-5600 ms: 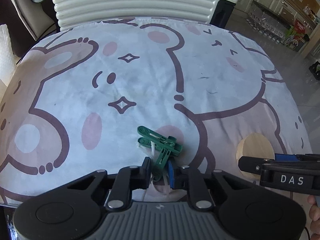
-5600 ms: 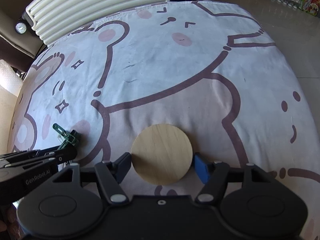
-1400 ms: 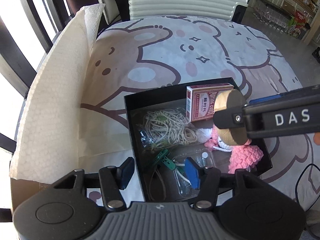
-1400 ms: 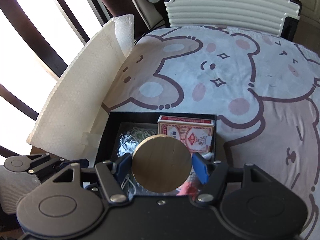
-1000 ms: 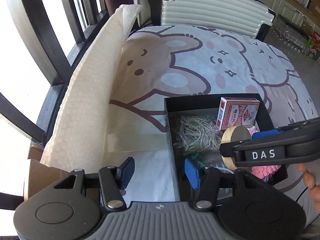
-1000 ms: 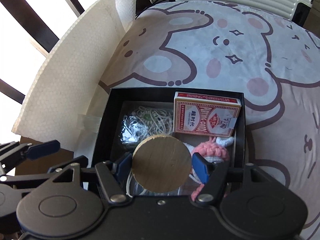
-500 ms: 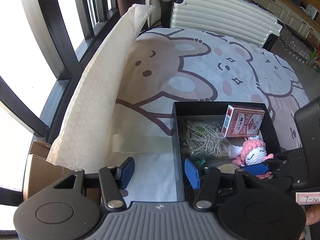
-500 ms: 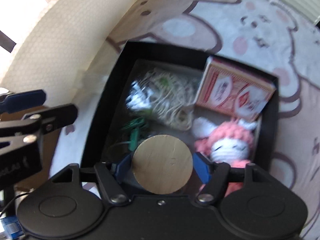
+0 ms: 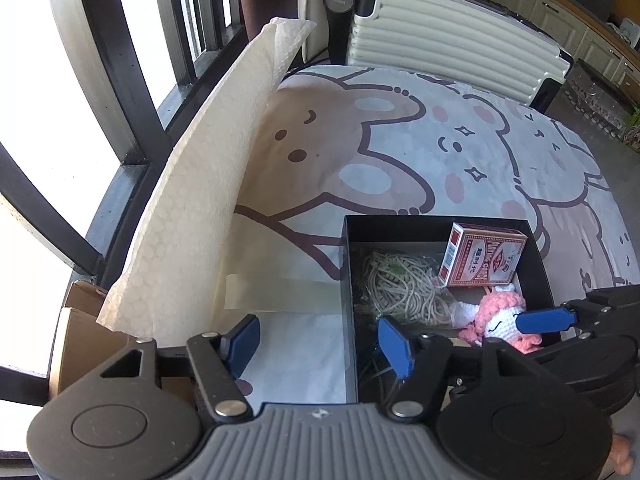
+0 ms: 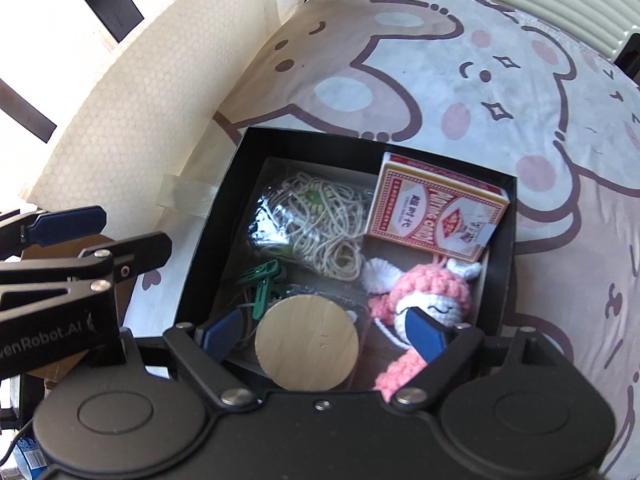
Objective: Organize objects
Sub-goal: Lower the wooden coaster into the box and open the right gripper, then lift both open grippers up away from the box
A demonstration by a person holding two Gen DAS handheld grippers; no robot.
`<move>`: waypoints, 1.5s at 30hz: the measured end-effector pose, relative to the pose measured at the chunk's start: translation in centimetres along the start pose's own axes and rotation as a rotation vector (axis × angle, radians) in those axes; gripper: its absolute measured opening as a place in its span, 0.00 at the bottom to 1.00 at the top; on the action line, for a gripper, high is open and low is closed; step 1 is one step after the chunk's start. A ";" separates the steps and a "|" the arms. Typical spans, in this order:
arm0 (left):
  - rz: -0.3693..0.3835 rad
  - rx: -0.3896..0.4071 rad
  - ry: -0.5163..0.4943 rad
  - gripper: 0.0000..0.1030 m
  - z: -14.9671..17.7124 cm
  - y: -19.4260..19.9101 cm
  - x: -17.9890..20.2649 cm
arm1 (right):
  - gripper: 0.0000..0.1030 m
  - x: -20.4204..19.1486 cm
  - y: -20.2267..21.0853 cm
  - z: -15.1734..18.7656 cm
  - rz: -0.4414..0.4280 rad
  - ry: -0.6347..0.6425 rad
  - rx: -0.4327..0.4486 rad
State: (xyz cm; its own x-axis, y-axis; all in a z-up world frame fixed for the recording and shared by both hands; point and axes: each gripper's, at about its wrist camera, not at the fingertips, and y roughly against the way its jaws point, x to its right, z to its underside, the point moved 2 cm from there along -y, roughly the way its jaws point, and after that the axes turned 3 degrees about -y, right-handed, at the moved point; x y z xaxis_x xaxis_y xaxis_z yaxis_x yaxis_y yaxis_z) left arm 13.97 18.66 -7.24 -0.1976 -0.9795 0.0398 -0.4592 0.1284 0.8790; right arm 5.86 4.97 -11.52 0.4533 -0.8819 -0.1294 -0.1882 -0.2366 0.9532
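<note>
A black box (image 10: 320, 144) on the bear-print cloth holds a bag of cord (image 10: 320, 220), a red card box (image 10: 436, 216), a pink crochet doll (image 10: 424, 292) and green clips (image 10: 262, 280). The round wooden disc (image 10: 307, 342) lies in the box's near end. My right gripper (image 10: 322, 334) stands over it, jaws opening, with a gap on each side of the disc. My left gripper (image 9: 318, 340) straddles the box's (image 9: 436, 222) left wall, jaws opening with nothing gripped. In the left wrist view the right gripper (image 9: 560, 320) reaches in beside the doll (image 9: 502, 308).
A tall white foam sheet (image 9: 192, 216) stands along the cloth's left edge, with window bars behind it. A ribbed white suitcase (image 9: 452, 40) is at the far end. A cardboard box (image 9: 76, 320) sits at the near left. Open cloth (image 9: 400, 152) lies beyond the box.
The right gripper carried the wooden disc down into the box and its jaws spread off it. The left gripper's jaws widened; the green clips it once held lie in the box.
</note>
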 end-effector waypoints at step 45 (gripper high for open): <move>-0.108 0.328 0.090 1.00 2.6 15.1 5.3 | 1.00 7.5 19.2 8.1 0.042 -0.076 0.601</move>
State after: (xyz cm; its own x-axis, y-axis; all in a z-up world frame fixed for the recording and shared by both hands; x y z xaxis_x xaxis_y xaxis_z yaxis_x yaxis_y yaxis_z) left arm 3.76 15.78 5.04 -0.0621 -0.9980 0.0100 -0.7301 0.0522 0.6813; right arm -1.40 -9.54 3.59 0.3758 -0.9168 -0.1353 -0.6736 -0.3705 0.6395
